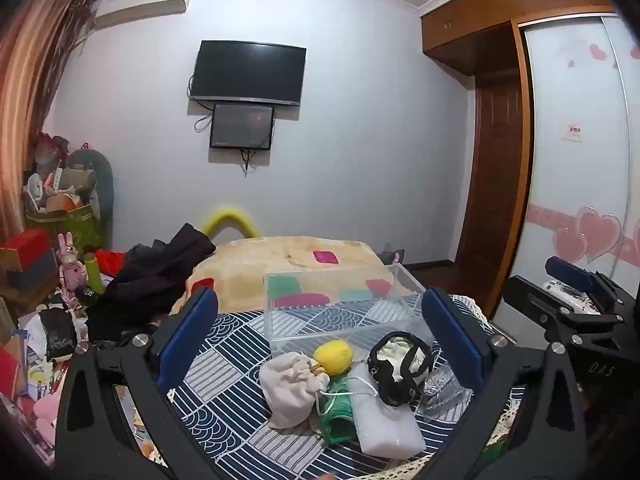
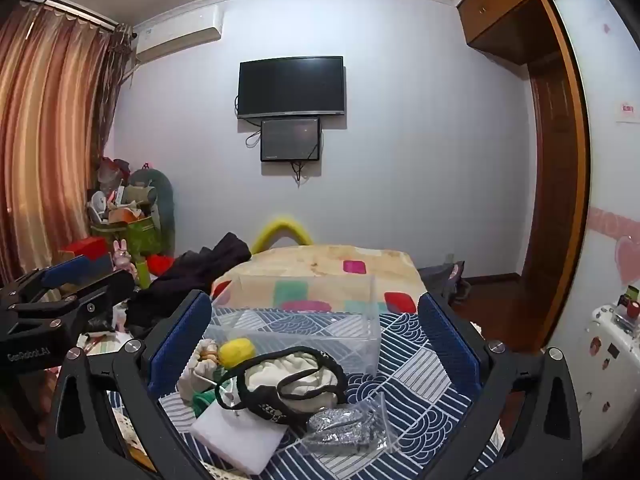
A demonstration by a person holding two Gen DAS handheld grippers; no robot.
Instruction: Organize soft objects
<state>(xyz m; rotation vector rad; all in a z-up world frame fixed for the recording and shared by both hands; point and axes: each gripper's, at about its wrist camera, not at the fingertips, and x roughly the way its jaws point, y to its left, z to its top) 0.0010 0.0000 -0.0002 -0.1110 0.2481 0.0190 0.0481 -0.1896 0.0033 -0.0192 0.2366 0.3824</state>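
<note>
A cluster of soft things lies on the blue-and-white patterned cloth point(image 1: 224, 364), just in front of the clear plastic box point(image 1: 340, 308): a cream drawstring pouch point(image 1: 290, 392), a yellow ball point(image 1: 333, 357), a white foam block point(image 1: 384, 424), a black-trimmed cream bag point(image 2: 288, 380) and a clear bag of silver glitter point(image 2: 344, 426). Left gripper point(image 1: 320, 344) and right gripper point(image 2: 314, 344) both hang above them, blue pads spread wide, holding nothing.

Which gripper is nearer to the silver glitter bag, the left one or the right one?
Right. The silver glitter bag lies just ahead of the right gripper, between its open fingers. For the left gripper, it sits off beside the right-hand finger.
</note>
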